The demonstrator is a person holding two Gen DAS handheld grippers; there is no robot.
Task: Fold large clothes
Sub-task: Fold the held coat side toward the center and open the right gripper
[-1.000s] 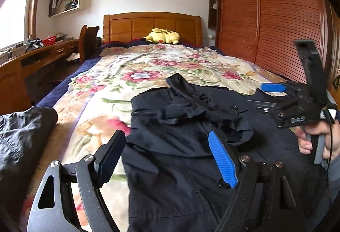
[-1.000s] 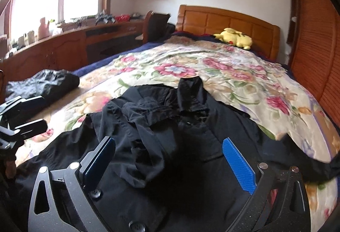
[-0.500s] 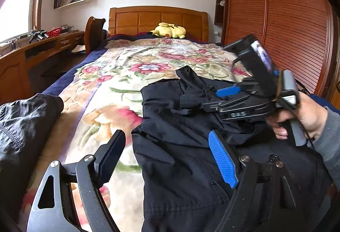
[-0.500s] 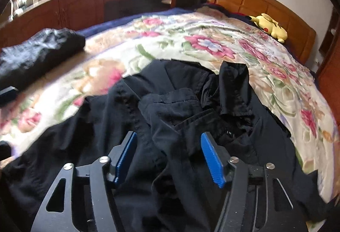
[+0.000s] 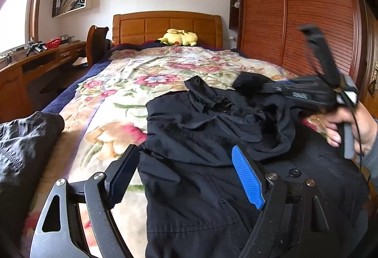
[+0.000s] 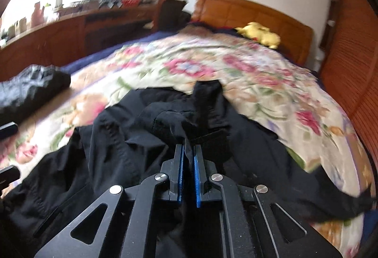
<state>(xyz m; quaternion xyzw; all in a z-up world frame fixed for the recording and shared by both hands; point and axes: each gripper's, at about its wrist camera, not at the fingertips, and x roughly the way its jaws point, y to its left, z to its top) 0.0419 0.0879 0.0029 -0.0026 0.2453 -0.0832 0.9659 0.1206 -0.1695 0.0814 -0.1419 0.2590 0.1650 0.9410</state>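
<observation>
A large black jacket [image 5: 203, 144] lies crumpled on the floral bedspread [image 5: 132, 97]; it also shows in the right wrist view [image 6: 113, 154]. My left gripper [image 5: 186, 173] is open and empty, hovering over the jacket's near left part. My right gripper [image 6: 187, 163] is shut on a fold of the black jacket's upper fabric. In the left wrist view the right gripper [image 5: 255, 88] shows at the right, held by a hand, lifting a bunch of dark cloth above the bed.
A second dark garment [image 5: 21, 139] lies folded at the bed's left edge. A yellow plush toy [image 5: 178, 37] sits by the wooden headboard [image 5: 165, 26]. A desk [image 5: 35, 64] and chair stand left; a wooden wardrobe [image 5: 295, 21] stands right.
My right gripper closed from open onto the jacket's fabric and lifted it up and to the right. My left gripper stayed open and nearly still.
</observation>
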